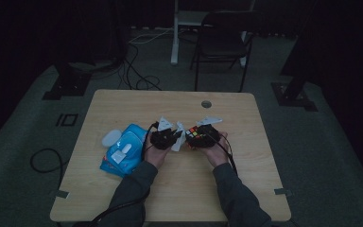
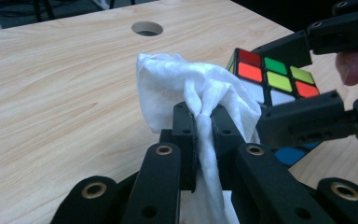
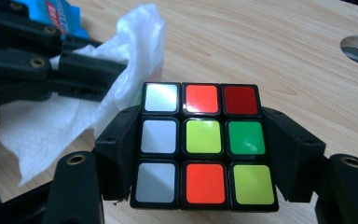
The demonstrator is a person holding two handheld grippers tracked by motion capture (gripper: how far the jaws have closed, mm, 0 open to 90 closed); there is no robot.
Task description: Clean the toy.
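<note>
A scrambled puzzle cube (image 3: 203,144) with white, red, orange, yellow and green stickers is clamped between the jaws of my right gripper (image 3: 204,140). The same cube (image 2: 272,79) sits just right of the wipe in the left gripper view and at mid-table in the high view (image 1: 197,135). My left gripper (image 2: 203,128) is shut on a white wet wipe (image 2: 186,88), whose bunched end sticks up past the jaws and touches the cube's side. That wipe (image 3: 121,70) hangs at the cube's left in the right gripper view. Both grippers (image 1: 164,138) (image 1: 203,136) sit close together.
A blue pack of wet wipes (image 1: 123,151) lies left of the hands, with a pale lid (image 1: 111,138) beside it. The wooden table (image 1: 179,189) has a round cable hole (image 1: 206,104) near its far edge. A chair (image 1: 222,42) stands beyond the table.
</note>
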